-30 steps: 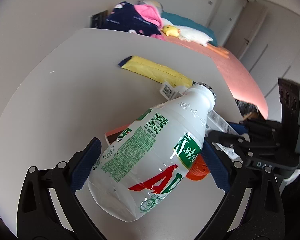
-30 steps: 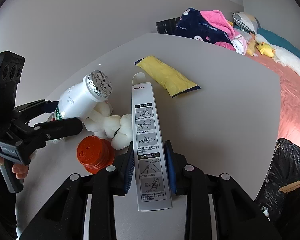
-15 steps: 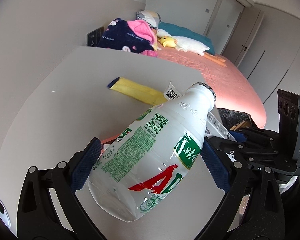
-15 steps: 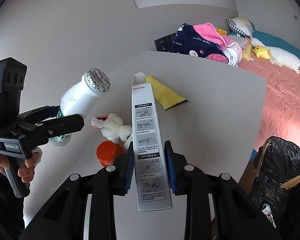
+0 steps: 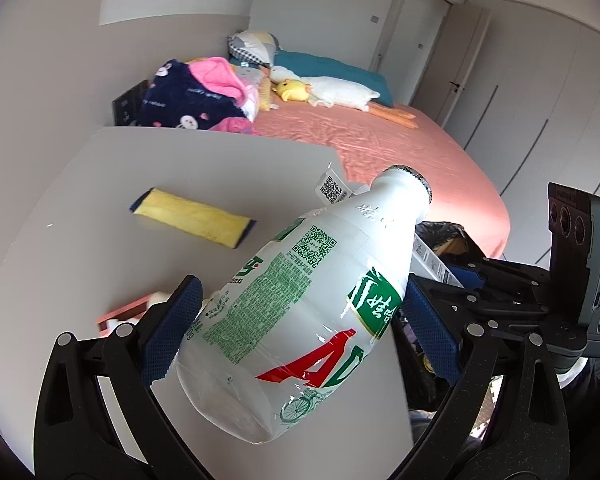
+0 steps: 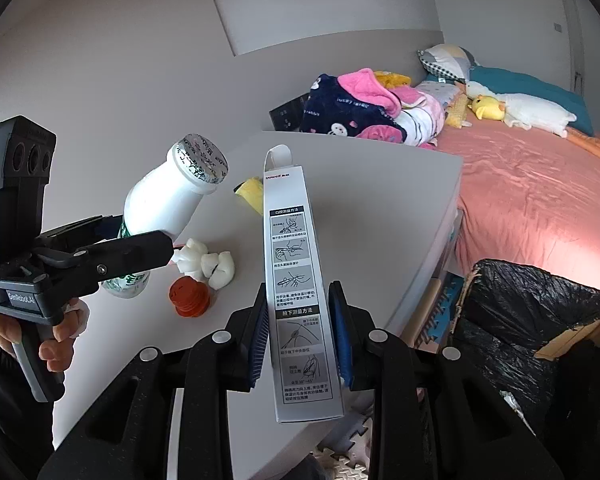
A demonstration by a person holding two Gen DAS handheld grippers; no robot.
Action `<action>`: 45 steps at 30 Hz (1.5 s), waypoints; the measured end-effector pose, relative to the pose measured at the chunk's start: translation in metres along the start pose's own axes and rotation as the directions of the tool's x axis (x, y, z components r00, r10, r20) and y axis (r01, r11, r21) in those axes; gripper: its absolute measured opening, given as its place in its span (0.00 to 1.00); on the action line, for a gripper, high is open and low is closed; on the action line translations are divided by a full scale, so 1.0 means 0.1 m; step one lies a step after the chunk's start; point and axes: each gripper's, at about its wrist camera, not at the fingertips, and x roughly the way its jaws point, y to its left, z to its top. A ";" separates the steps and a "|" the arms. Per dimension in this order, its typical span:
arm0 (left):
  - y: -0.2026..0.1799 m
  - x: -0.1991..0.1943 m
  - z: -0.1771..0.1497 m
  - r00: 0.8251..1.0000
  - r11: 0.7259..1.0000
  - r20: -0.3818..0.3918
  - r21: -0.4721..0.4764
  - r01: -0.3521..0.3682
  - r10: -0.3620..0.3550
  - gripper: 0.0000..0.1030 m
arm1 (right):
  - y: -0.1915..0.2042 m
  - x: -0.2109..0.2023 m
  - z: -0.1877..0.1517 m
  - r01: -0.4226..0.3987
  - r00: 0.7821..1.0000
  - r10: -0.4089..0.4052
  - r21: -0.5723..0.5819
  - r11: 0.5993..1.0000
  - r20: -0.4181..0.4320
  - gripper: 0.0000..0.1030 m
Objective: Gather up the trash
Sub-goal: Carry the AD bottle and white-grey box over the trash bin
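Note:
My left gripper (image 5: 296,308) is shut on a white plastic bottle (image 5: 300,304) with green and red print, held tilted above the white table (image 5: 100,200). The bottle also shows in the right wrist view (image 6: 168,200). My right gripper (image 6: 302,320) is shut on a long grey and white carton (image 6: 296,280) with instruction pictures, held upright over the table's near edge. A bin lined with a black bag (image 6: 532,320) stands on the floor to the right of the table.
On the table lie a yellow wrapper (image 5: 192,216), an orange cap (image 6: 190,296), white foam pieces (image 6: 208,264) and a red flat piece (image 5: 120,312). A pink bed (image 6: 540,200) with clothes and plush toys lies beyond the table.
Both grippers have lifted and pulled back from the table with their loads. The bin has come into fuller view at the right.

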 end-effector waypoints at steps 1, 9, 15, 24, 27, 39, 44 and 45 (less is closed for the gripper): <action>-0.05 0.02 0.01 1.000 1.000 0.000 0.005 0.007 -0.007 0.92 | -0.04 -0.04 -0.02 0.005 1.000 -0.005 0.005 1.000 0.004 0.30; -0.37 0.17 0.07 0.998 0.997 -0.008 0.039 0.061 -0.060 0.92 | -0.33 -0.28 -0.10 0.049 0.998 -0.050 0.043 0.998 0.030 0.30; -0.56 0.26 0.09 0.995 0.994 -0.014 0.053 0.097 -0.096 0.92 | -0.49 -0.42 -0.16 0.075 0.996 -0.079 0.070 0.995 0.046 0.30; -0.85 0.40 0.17 0.988 0.984 -0.025 0.087 0.154 -0.152 0.92 | -0.68 -0.61 -0.21 0.112 0.991 -0.119 0.101 0.989 0.065 0.30; -0.95 0.45 0.19 0.985 0.980 -0.032 0.102 0.172 -0.170 0.92 | -0.75 -0.68 -0.24 0.125 0.988 -0.134 0.114 0.986 0.071 0.30; -1.34 0.72 0.32 0.965 0.955 -0.066 0.144 0.260 -0.253 0.92 | -1.10 -0.91 -0.34 0.189 0.975 -0.206 0.182 0.965 0.080 0.30; -1.48 0.83 0.35 0.954 0.941 -0.090 0.163 0.297 -0.285 0.92 | -1.25 -1.02 -0.39 0.217 0.968 -0.239 0.215 0.952 0.081 0.30; -1.52 0.85 0.35 0.951 0.938 -0.095 0.165 0.305 -0.293 0.92 | -1.28 -1.04 -0.40 0.223 0.966 -0.246 0.221 0.950 0.082 0.30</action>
